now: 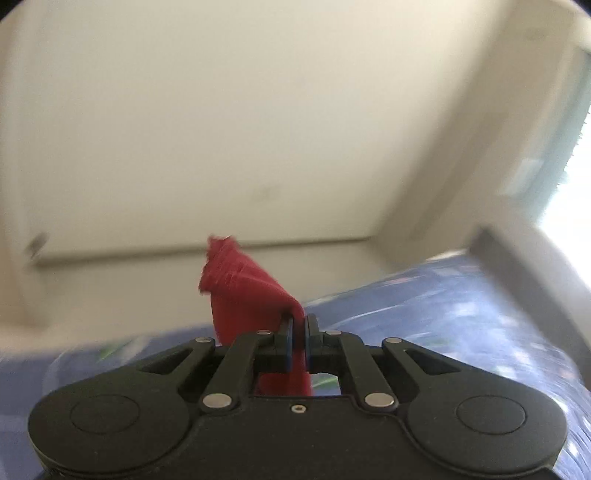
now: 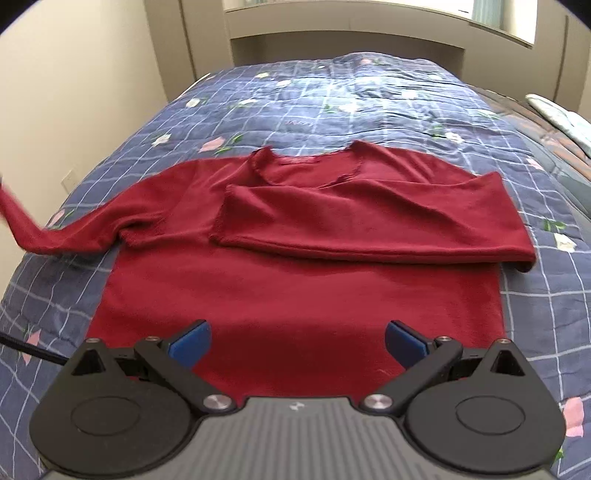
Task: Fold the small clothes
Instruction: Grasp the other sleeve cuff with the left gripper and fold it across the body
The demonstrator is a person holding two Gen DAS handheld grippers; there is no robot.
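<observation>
A dark red long-sleeved sweater (image 2: 295, 280) lies flat on the bed, neck away from me. Its right sleeve (image 2: 369, 218) is folded across the chest. Its left sleeve (image 2: 74, 229) stretches off to the left and lifts at the frame's edge. In the left wrist view my left gripper (image 1: 299, 325) is shut on the red sleeve cuff (image 1: 240, 288), which sticks up past the pads while the rest hangs below. My right gripper (image 2: 297, 343) hovers over the sweater's lower hem, open, with nothing between its blue pads (image 2: 190, 345).
The bed carries a blue checked quilt with flowers (image 2: 332, 99). Cream walls (image 1: 221, 110) and a window ledge (image 2: 369, 14) stand behind it. A second bed with a pale cloth (image 2: 554, 114) lies at the right. A black cable (image 2: 33, 350) runs at the lower left.
</observation>
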